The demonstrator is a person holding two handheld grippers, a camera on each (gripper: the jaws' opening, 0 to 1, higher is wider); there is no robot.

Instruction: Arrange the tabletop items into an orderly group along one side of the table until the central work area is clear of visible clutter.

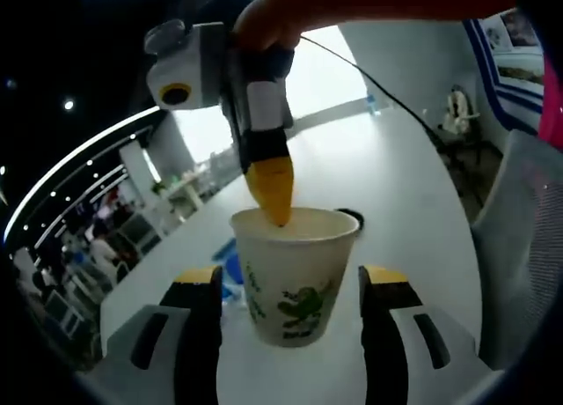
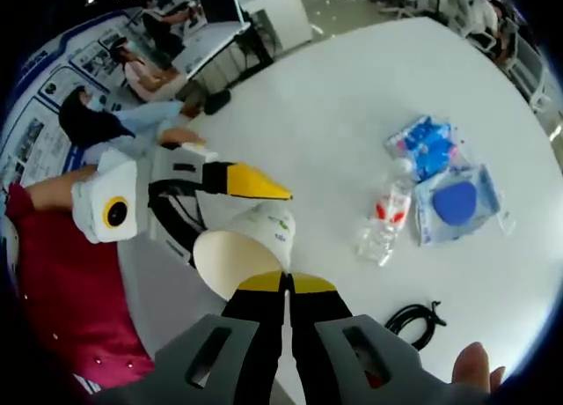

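A white paper cup (image 1: 297, 255) with a green print hangs above the white table (image 1: 396, 167). My right gripper (image 1: 274, 209) comes down from above, its yellow tip over the cup's far rim. In the right gripper view this gripper (image 2: 286, 284) is shut on the rim of the cup (image 2: 230, 255), whose mouth faces the camera. My left gripper (image 1: 290, 280) is open, its jaws on either side of the cup with small gaps. One yellow-tipped finger (image 2: 253, 182) of it lies along the cup's top side.
On the table lie a clear water bottle (image 2: 385, 218), a blue-and-white packet (image 2: 427, 145), a clear packet with a blue disc (image 2: 459, 201) and a coiled black cable (image 2: 413, 321). A grey chair (image 1: 519, 246) stands at the table's edge. People sit at desks behind.
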